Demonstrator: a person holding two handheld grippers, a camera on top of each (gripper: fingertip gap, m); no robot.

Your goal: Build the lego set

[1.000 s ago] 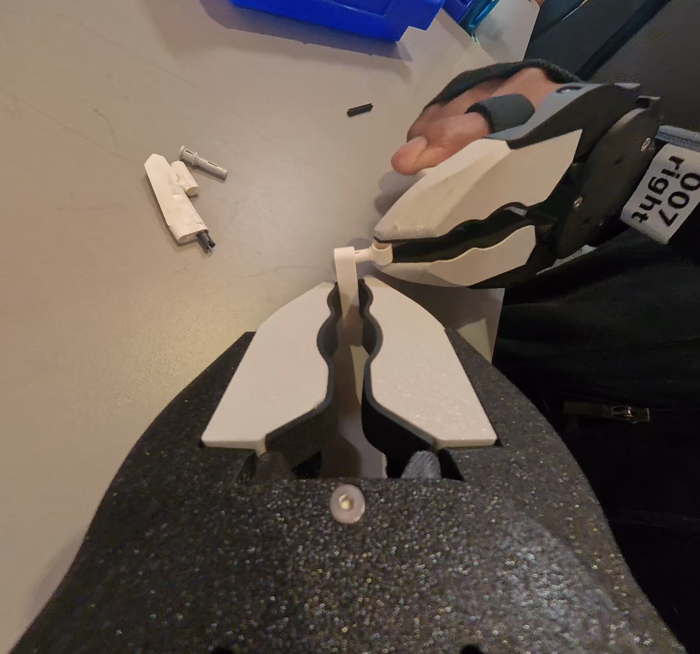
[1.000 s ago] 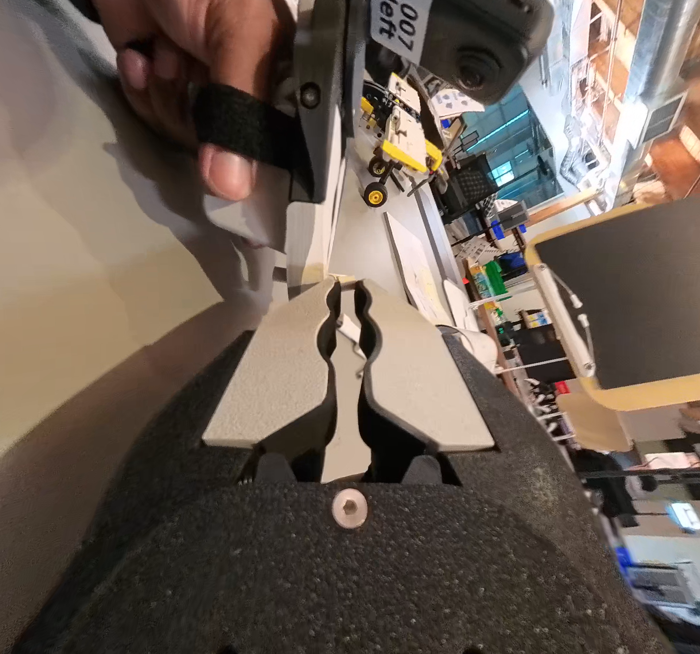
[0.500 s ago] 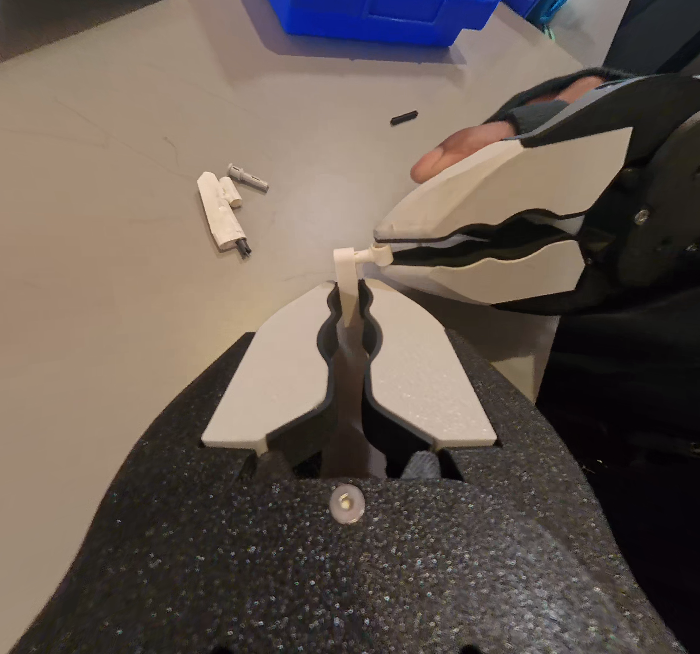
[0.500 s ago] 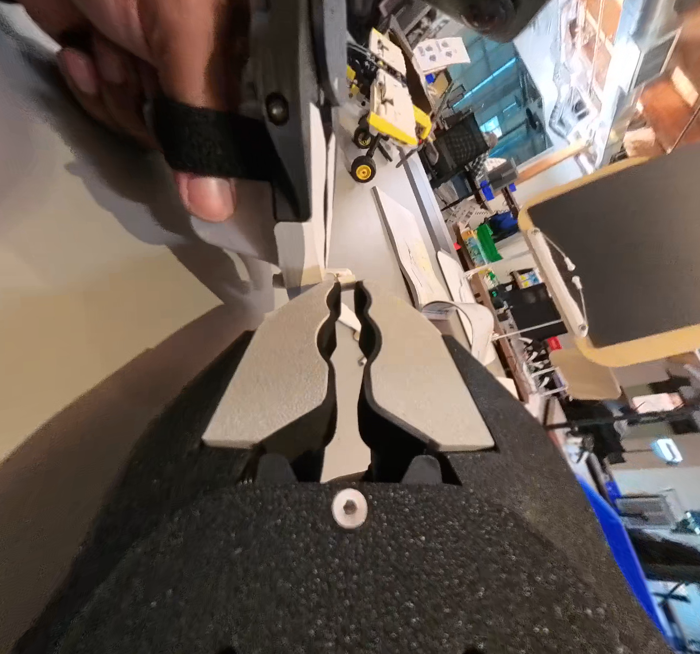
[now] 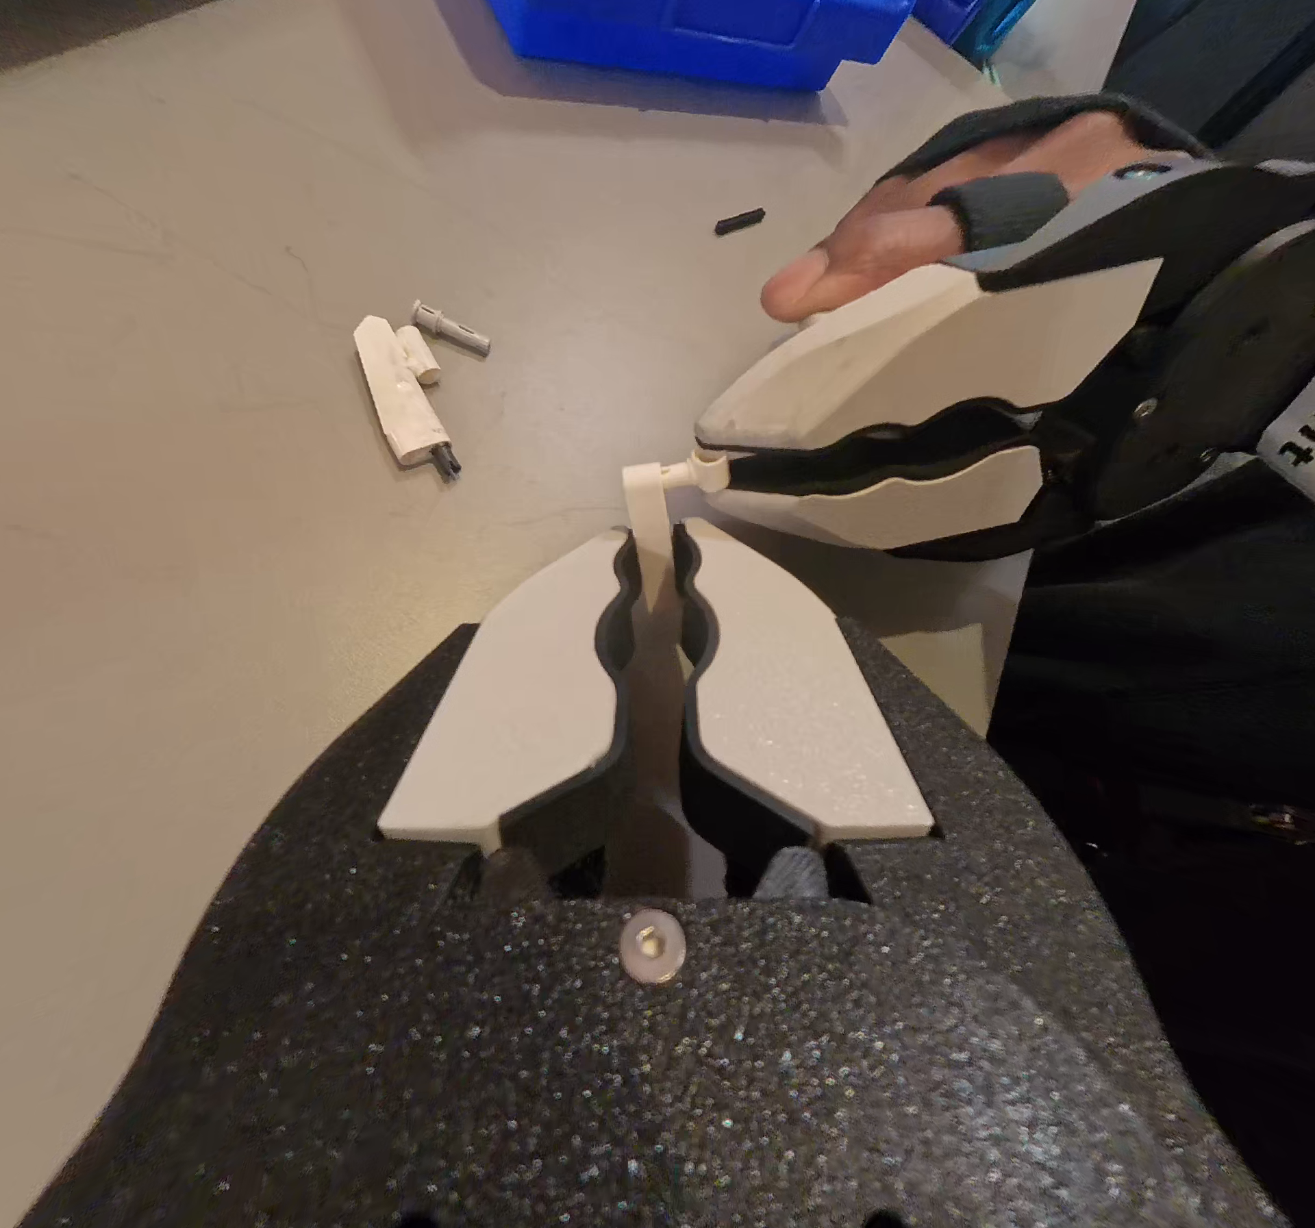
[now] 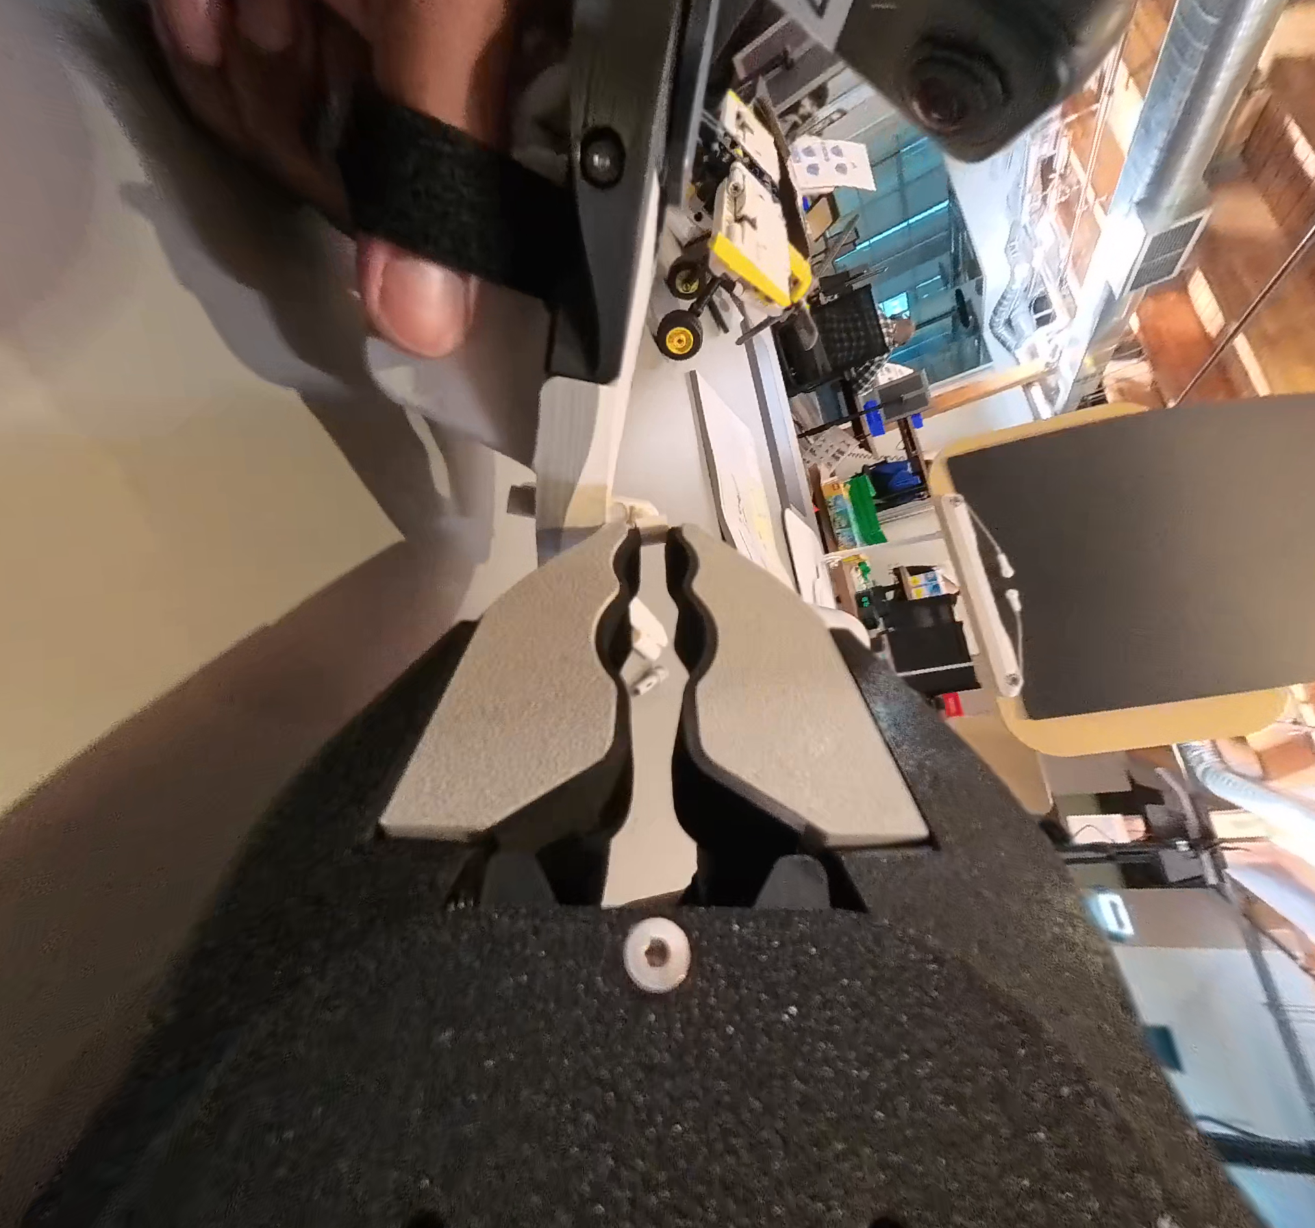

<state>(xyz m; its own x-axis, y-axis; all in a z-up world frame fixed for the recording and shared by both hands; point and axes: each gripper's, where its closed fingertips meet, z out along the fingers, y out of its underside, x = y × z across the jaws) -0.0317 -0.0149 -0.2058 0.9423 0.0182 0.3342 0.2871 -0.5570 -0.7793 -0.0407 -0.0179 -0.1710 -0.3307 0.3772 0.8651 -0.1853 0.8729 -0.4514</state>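
White beam (image 5: 651,525) between both grippers

We are seeing only the upper stretch of the white strip (image 5: 649,518); its lower end is sinking into shadow between the left gripper's (image 5: 656,539) fingers. The small white peg (image 5: 701,471) is vanishing into the right gripper (image 5: 715,461), so we cannot tell its full length. The blue bin (image 5: 683,5) is being cut off by the top edge, and the bits lying inside are too small to tell. In the right wrist view, the hand (image 6: 341,112) is showing blurred, and the table (image 6: 142,482) beside it is smearing too.
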